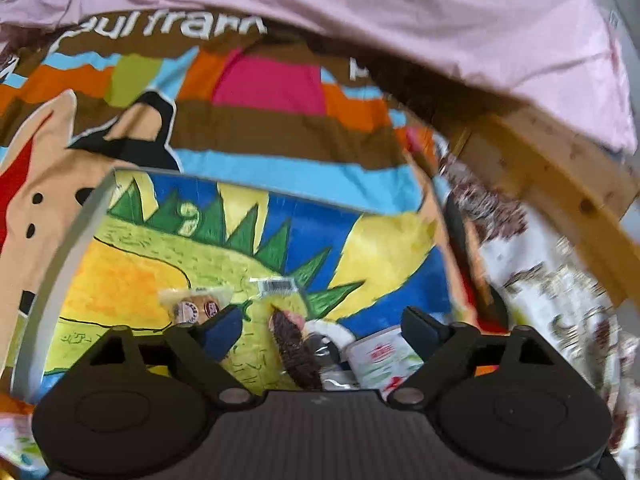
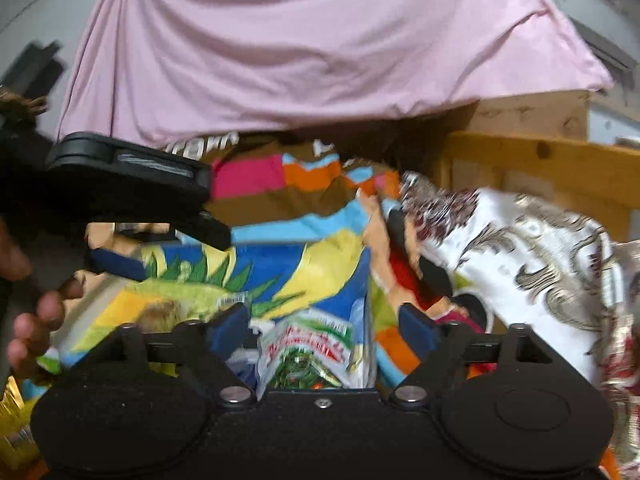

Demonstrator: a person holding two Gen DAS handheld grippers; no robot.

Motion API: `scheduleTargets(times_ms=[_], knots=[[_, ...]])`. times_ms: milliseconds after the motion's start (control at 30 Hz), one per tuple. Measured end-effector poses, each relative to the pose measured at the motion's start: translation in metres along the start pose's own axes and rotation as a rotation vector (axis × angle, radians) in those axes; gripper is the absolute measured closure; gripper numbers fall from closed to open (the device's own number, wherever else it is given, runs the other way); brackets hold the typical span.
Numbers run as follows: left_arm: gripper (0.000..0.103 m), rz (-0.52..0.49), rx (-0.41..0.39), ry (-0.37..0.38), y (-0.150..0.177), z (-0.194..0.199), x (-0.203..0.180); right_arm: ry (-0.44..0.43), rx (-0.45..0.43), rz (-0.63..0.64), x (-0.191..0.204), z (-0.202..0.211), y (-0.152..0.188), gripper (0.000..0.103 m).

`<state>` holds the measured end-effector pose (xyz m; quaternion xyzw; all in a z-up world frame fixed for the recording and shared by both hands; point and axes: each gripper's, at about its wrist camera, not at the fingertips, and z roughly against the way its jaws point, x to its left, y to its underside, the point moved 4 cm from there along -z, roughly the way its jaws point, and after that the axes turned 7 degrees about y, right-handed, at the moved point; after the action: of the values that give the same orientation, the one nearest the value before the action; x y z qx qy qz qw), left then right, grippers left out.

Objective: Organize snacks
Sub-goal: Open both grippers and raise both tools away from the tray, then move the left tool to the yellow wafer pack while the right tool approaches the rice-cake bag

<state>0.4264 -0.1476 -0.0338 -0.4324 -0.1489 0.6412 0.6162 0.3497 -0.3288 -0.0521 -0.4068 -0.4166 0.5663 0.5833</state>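
- The left gripper (image 1: 322, 326) hangs with its jaws spread wide and nothing between them, poised over a painted tray (image 1: 72, 248) whose dinosaur picture serves as the sorting surface.
- Just under its fingers lie a dark chocolate-coated snack in clear wrap (image 1: 294, 350), a small pack of round biscuits (image 1: 196, 306) beside the left finger, and a white packet with red print (image 1: 376, 356) near the right finger; they probably sit there as items already gathered.
- The right gripper (image 2: 326, 326) is likewise wide open and grips nothing; a white-and-green snack bag (image 2: 308, 350) lies directly between and below its fingers, seemingly the next thing to pick, though blur hides whether a pad touches it.
- Outward, a striped cartoon cloth (image 1: 280, 132) underlies the tray, a pink sheet (image 2: 320, 40) hangs behind, and a wooden frame (image 1: 560, 184) runs at right.
- A patterned white cloth (image 2: 520, 248) crowds the right side, and the left gripper's body fills the right view's left, narrowing the approach.
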Motion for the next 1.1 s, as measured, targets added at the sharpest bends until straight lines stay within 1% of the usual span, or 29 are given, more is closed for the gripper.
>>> scheduleTargets(times_ms=[67, 133, 200, 267, 367, 500, 600, 700, 800, 933, 1100], knots=[[0.004, -0.002, -0.04, 0.015, -0.003, 0.02, -0.002, 0.011, -0.032, -0.032, -0.004, 0.014, -0.006, 0.005], [0.001, -0.019, -0.084, 0.019, -0.005, 0.041, -0.003, 0.017, -0.065, -0.056, -0.006, 0.03, -0.012, 0.001], [0.001, -0.051, -0.128, 0.026, -0.004, 0.065, -0.005, 0.02, -0.097, -0.069, -0.008, 0.047, -0.016, 0.001], [0.001, -0.083, -0.168, 0.019, 0.0, 0.087, -0.006, 0.024, -0.123, -0.063, -0.008, 0.063, -0.02, 0.001], [0.001, -0.113, -0.203, 0.008, 0.009, 0.115, -0.007, 0.019, -0.159, -0.048, -0.006, 0.089, -0.025, 0.001], [0.001, -0.122, -0.242, -0.01, 0.023, 0.149, -0.007, 0.022, -0.21, -0.052, -0.003, 0.119, -0.03, 0.001], [0.001, -0.136, -0.302, -0.072, 0.035, 0.176, -0.005, 0.019, -0.218, -0.036, 0.002, 0.134, -0.029, 0.001], [0.0, -0.141, -0.333, -0.127, 0.047, 0.199, -0.001, 0.036, -0.219, -0.028, 0.004, 0.148, -0.025, 0.001], [0.0, -0.17, -0.353, -0.143, 0.058, 0.22, 0.001, 0.037, -0.216, -0.042, 0.007, 0.161, -0.02, 0.001], [0.0, -0.233, -0.357, -0.159, 0.076, 0.239, 0.002, 0.035, -0.218, -0.053, 0.012, 0.178, -0.012, 0.001], [0.0, -0.28, -0.408, -0.197, 0.095, 0.26, 0.003, 0.047, -0.175, -0.02, 0.027, 0.194, 0.003, 0.001]])
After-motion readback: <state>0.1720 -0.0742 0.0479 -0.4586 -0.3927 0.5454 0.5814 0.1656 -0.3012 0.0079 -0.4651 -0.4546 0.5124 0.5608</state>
